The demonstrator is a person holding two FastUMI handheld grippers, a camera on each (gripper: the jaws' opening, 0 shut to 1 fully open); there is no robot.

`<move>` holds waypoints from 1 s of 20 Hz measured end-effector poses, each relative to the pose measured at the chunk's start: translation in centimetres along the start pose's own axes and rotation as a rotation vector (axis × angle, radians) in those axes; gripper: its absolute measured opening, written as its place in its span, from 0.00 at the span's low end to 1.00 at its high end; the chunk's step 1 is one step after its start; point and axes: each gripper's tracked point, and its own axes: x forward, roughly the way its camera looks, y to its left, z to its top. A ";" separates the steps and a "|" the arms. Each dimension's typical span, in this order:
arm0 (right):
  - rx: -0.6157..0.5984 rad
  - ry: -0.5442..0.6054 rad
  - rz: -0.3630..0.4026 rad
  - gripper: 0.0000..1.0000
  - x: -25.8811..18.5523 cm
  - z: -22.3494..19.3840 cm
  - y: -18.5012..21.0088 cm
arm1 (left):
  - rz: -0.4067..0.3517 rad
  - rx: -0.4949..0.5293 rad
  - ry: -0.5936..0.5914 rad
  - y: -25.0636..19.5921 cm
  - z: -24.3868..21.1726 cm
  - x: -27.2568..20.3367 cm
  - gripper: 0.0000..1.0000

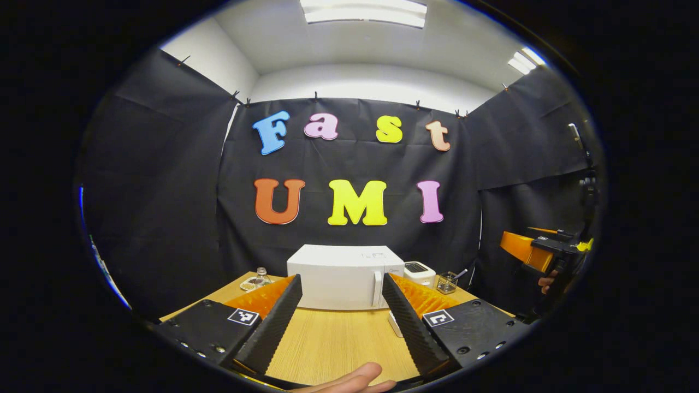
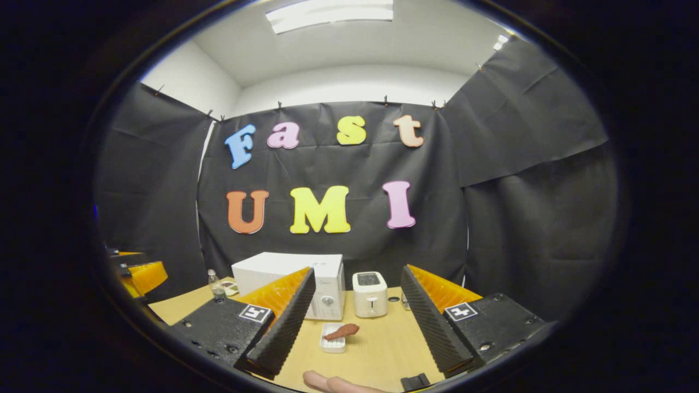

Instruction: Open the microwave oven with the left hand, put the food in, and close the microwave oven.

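Left tool [image 1: 341,311]: released, aimed at shut microwave [image 1: 345,284], likely for its door. Right tool [image 2: 355,316]: released, above food [image 2: 342,331] on counter [image 2: 377,349].

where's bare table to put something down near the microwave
Bare wood lies in front of the microwave, between it and the near table edge, left of the small white dish with food. It is crowded right of the microwave, by the toaster and glass cup, and at its left by the bottle.
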 end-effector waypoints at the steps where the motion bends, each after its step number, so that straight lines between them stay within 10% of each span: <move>1: -0.001 0.002 0.002 1.00 0.0 -0.1 0.0 | 0.000 -0.001 0.003 -0.1 -0.1 0.0 0.81; 20: 0.018 -0.018 -0.037 0.89 0.8 -2.5 -4.2 | -0.120 0.018 0.111 -7.0 -7.9 14.5 0.93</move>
